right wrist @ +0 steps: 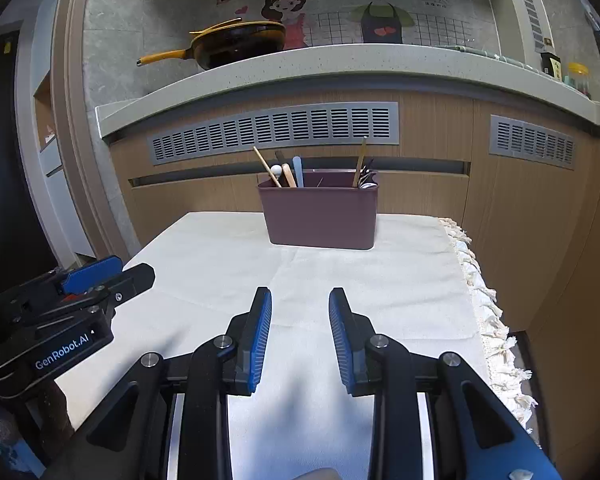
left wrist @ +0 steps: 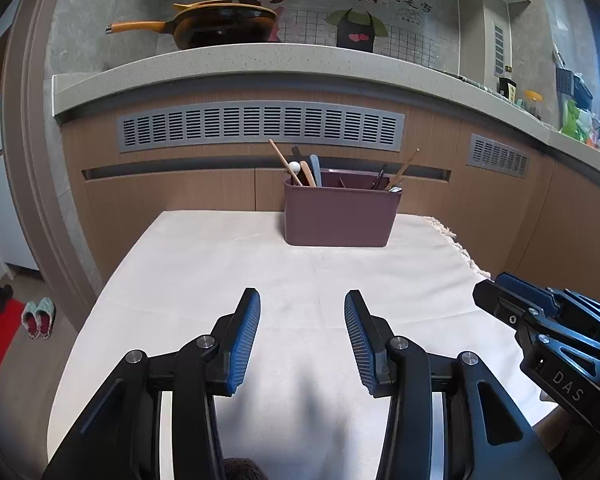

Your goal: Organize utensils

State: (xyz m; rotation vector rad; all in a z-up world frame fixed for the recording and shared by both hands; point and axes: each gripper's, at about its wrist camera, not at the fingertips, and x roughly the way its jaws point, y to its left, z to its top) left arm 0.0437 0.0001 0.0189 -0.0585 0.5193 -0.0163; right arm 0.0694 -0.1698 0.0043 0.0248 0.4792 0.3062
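A purple utensil holder [left wrist: 338, 216] stands at the far edge of the cloth-covered table [left wrist: 220, 280]; it also shows in the right wrist view [right wrist: 320, 218]. Several utensils stand in its left compartment [left wrist: 306, 170] and chopsticks and cutlery in its right compartment [left wrist: 394, 176]. My left gripper [left wrist: 302, 300] is open and empty, low over the near part of the cloth. My right gripper [right wrist: 300, 298] is open and empty, beside the left one. Each gripper shows at the edge of the other's view: the right [left wrist: 496, 288] and the left [right wrist: 116, 270].
Behind the table runs a kitchen counter [left wrist: 260, 64] with a yellow-handled pan [left wrist: 220, 24] on it and wooden cabinet fronts below. The cloth's fringed edge [right wrist: 488, 304] hangs at the table's right side. Slippers [left wrist: 39, 316] and a red mat lie on the floor to the left.
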